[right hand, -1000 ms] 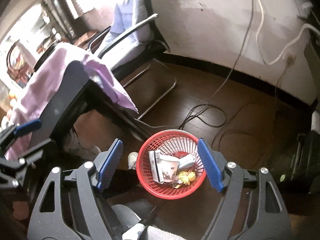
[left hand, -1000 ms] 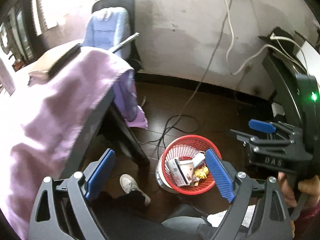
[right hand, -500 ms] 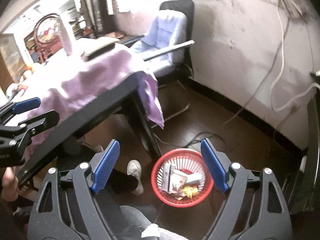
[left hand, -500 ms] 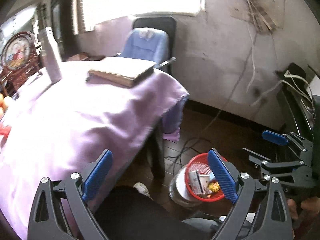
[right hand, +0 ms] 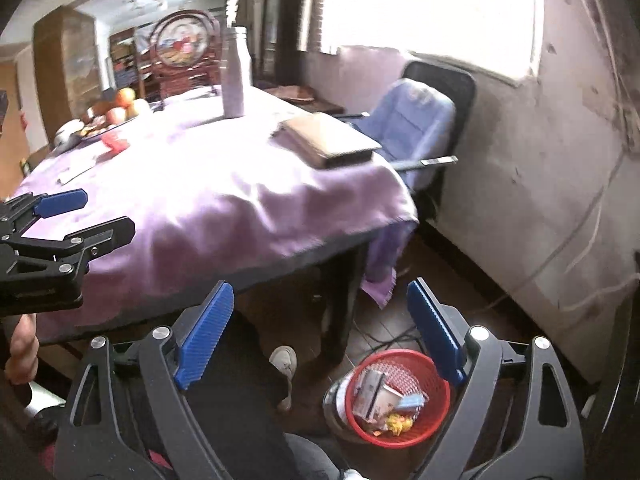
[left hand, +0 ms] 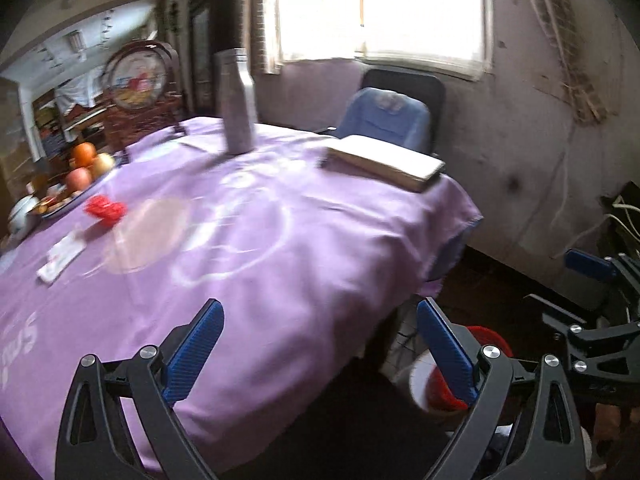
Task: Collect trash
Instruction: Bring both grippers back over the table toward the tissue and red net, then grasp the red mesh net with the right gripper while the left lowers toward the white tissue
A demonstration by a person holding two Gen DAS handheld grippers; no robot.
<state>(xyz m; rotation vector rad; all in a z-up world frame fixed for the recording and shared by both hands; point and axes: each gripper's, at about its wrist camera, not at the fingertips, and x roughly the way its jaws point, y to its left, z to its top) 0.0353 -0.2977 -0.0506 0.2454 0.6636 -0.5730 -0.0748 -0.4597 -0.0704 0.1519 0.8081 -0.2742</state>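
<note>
Both grippers hang over the near edge of the desk (left hand: 280, 248), which is draped in a purple cloth (right hand: 224, 200). The left gripper (left hand: 318, 344) has its blue fingers (left hand: 192, 354) spread wide with nothing between them, having just opened a little further. The right gripper (right hand: 320, 330) likewise has its fingers (right hand: 436, 332) spread and empty, and these too have just been opening. The red basket (right hand: 400, 396) stands on the floor beside the desk's near corner leg, below the hanging cloth, and holds papers, a small box and a yellow wrapper. On the desk, a red wrapper (left hand: 105, 209) lies toward its left side, with a white slip of paper (left hand: 60, 258) nearer the edge. A metal bottle (left hand: 238, 100) stands upright near the desk's far side, and a book (left hand: 384, 162) lies flat at its far right corner. A fruit plate (left hand: 76, 184) sits at the desk's left edge. A blue-covered chair (right hand: 416, 120) stands behind the desk's right corner.
</note>
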